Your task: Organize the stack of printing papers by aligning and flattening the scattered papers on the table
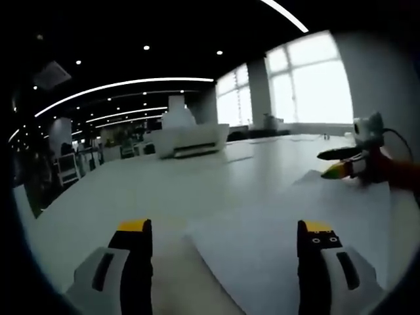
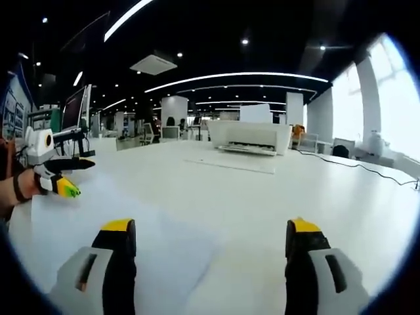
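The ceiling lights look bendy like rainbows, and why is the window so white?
Left gripper view: the fisheye lens curves the ceiling light strips, and the window is washed out by daylight glare. Right gripper view: the light strips bow too, and the window glares white.

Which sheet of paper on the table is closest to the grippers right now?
The large sheet lying right ahead of the left gripper and right gripper. The other sheet lies far off, in front of the white printer.

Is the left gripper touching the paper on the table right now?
Cannot tell. In the left gripper view the left gripper stands open over the paper, but the view looks along the jaws and shows no clear contact or gap.
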### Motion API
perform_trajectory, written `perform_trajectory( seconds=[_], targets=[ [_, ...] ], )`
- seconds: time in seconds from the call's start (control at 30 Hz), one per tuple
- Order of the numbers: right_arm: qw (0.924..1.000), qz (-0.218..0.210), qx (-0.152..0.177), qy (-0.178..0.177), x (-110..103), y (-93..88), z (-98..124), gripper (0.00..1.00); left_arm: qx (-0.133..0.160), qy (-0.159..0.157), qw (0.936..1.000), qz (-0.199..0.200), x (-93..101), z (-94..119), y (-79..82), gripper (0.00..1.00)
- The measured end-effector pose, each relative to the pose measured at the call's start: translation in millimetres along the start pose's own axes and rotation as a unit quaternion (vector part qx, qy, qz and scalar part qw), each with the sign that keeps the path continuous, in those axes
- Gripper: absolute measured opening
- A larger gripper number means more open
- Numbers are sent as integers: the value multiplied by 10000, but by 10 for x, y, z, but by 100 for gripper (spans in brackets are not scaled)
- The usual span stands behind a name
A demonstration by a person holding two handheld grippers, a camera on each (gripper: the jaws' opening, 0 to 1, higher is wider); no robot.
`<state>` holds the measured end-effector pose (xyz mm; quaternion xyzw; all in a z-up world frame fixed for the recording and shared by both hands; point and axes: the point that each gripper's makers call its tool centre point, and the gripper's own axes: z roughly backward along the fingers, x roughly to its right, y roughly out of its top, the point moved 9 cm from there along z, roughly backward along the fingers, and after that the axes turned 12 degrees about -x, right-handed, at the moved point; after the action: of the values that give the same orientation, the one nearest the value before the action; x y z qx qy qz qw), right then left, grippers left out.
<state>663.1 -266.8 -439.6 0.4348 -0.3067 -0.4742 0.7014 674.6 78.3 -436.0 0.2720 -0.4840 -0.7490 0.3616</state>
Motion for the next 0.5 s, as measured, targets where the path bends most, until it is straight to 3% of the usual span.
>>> perform_trajectory(
  seconds=[0.5],
  targets=[
    [9997,-204,88,103,28,2,65,90,30,-72,9998,186,-68,21,-1,97]
  ],
)
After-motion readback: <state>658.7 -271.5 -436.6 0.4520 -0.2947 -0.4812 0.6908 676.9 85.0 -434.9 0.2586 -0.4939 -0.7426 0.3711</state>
